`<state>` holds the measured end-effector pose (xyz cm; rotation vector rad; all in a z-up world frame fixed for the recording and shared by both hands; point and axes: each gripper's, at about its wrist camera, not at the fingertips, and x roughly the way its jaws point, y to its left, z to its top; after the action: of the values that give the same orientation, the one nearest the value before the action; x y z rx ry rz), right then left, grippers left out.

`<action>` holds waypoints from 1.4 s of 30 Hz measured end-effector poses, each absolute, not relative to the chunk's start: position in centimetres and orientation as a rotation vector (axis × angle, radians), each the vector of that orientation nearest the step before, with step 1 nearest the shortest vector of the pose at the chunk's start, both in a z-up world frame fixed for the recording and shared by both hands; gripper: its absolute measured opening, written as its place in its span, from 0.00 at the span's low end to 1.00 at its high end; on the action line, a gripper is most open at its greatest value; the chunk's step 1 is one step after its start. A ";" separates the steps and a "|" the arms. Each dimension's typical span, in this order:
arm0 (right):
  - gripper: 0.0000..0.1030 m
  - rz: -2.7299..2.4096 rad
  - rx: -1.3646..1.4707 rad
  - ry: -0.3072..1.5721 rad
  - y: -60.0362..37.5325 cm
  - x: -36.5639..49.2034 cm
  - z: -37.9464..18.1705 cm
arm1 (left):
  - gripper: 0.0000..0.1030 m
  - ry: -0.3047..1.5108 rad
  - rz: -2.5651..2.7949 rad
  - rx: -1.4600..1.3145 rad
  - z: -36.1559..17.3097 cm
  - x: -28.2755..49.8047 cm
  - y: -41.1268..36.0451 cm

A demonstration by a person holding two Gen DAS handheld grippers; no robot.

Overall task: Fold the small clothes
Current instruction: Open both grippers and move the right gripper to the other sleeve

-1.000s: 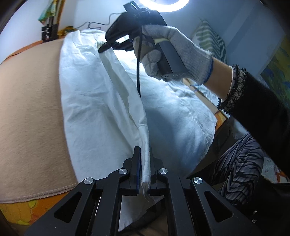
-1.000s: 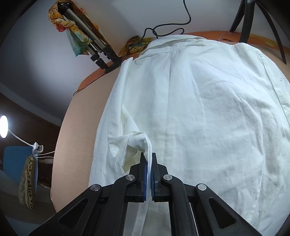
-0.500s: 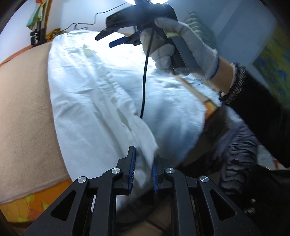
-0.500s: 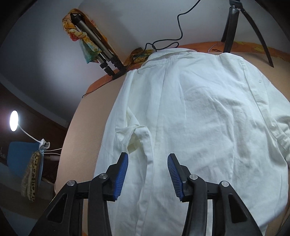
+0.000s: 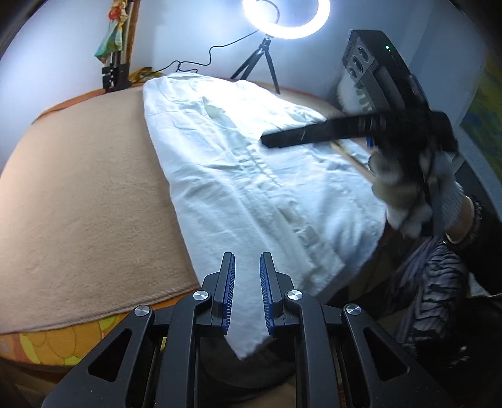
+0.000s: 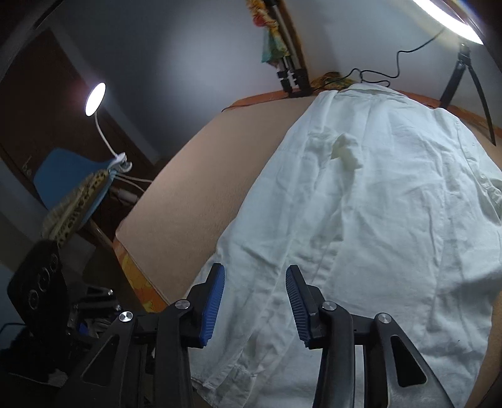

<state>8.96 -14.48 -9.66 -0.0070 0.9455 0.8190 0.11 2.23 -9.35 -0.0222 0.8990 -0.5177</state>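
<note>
On my left, my left gripper point(image 5: 247, 290) hangs over the near hem of the white shirt point(image 5: 251, 175). Its jaws have just been opening and now stand slightly apart; the hem corner shows in the gap, but the pads do not press on it, so I hold nothing there. The shirt lies flat and lengthwise on the tan blanket point(image 5: 81, 201) over the worktop, collar at the far end near the ring light point(image 5: 285, 18), hem hanging off the near edge. One long side lies folded in over the body, with a raised crease down the middle.

Further right, my right gripper point(image 6: 255, 299) is over the same shirt near the hem. Its jaws have been opening and have just eased in a little; they stand about half apart, cloth below them and nothing pinched. In the left view my gloved right hand point(image 5: 414, 188) is blurred at the right side.

I judge the first lengthwise fold done and let go. The other side, its sleeve, and the crosswise folds look still to do.
</note>
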 end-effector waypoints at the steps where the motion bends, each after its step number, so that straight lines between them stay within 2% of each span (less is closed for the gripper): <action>1: 0.41 0.814 -0.032 0.959 -13.6 8.7 -10.5 | 0.14 0.904 -0.517 -0.011 -9.6 0.3 1.9; 8: 0.41 0.790 -0.149 1.010 -11.7 7.0 -14.0 | 0.14 0.972 -0.531 0.096 -12.1 -0.1 -0.2; 18: 0.41 0.767 -0.105 0.942 -15.2 5.4 -12.0 | 0.14 0.913 -0.528 0.133 -11.2 -1.8 -0.9; 20: 0.43 0.755 -0.092 0.914 -16.1 5.3 -10.9 | 0.14 0.888 -0.537 0.110 -10.3 -1.9 -1.1; 22: 0.52 0.728 -0.059 0.882 -17.7 5.1 -9.7 | 0.14 0.861 -0.554 0.100 -9.6 -2.2 -1.4; 30: 0.54 0.544 0.018 0.809 -25.7 5.2 -7.8 | 0.14 0.827 -0.596 0.062 -7.9 -0.7 -3.3; 32: 0.56 0.495 0.021 0.807 -27.7 5.3 -7.7 | 0.14 0.836 -0.608 0.043 -7.6 0.2 -3.8; 34: 0.63 0.449 0.027 0.801 -30.2 5.2 -7.5 | 0.15 0.829 -0.622 0.050 -7.2 0.5 -4.6; 35: 0.65 0.425 0.024 0.796 -31.2 5.2 -7.5 | 0.18 0.822 -0.627 0.060 -6.9 0.7 -5.0; 36: 0.69 0.394 0.018 0.790 -32.6 5.2 -7.4 | 0.28 0.814 -0.630 0.072 -6.7 1.0 -5.5; 38: 0.69 0.341 0.018 0.787 -35.1 5.2 -7.5 | 0.40 0.799 -0.639 0.075 -6.3 1.4 -6.2; 42: 0.69 0.237 0.061 0.803 -40.6 5.5 -8.1 | 0.41 0.782 -0.673 0.085 -5.5 2.6 -8.4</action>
<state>5.52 -40.63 -8.11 0.0606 0.8026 0.2372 2.55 -8.43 -5.51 0.0853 0.7818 -0.6728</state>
